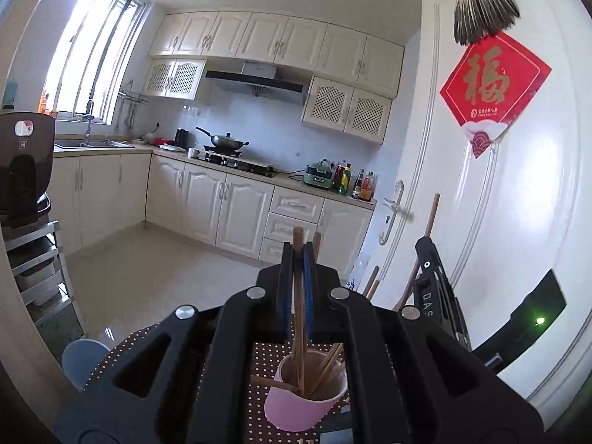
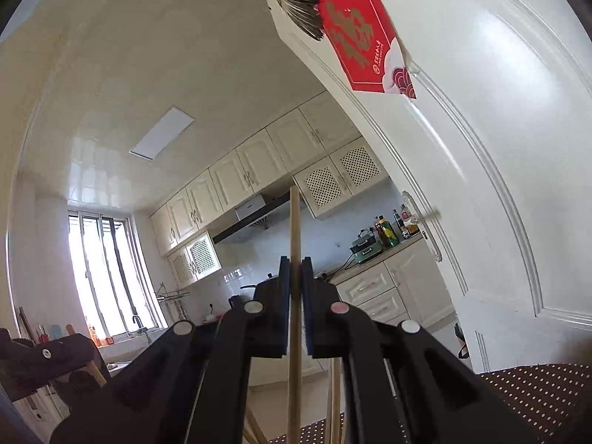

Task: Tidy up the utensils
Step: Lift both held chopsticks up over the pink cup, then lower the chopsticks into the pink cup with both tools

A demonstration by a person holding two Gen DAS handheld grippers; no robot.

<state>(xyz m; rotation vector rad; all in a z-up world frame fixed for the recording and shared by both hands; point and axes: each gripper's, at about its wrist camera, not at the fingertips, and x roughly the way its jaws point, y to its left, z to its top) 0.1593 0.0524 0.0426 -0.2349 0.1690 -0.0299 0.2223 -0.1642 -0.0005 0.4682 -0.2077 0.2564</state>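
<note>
- Two grippers each pinch one utensil: the left gripper clamps a dark wooden stick whose lower end sits inside the pink round cup.
- The right gripper squeezes a pale wooden chopstick, held upright above the brown polka-dot table.
- Several sticks already stand in the cup; judging by this, sorting is well along, with these two left to drop.

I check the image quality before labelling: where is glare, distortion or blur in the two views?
Left wrist view: the window is blown out white, fisheye bends the door, and the pink cup looks sharp. Right wrist view: strong tilt, glare on the door panel, and the window is overexposed.
</note>
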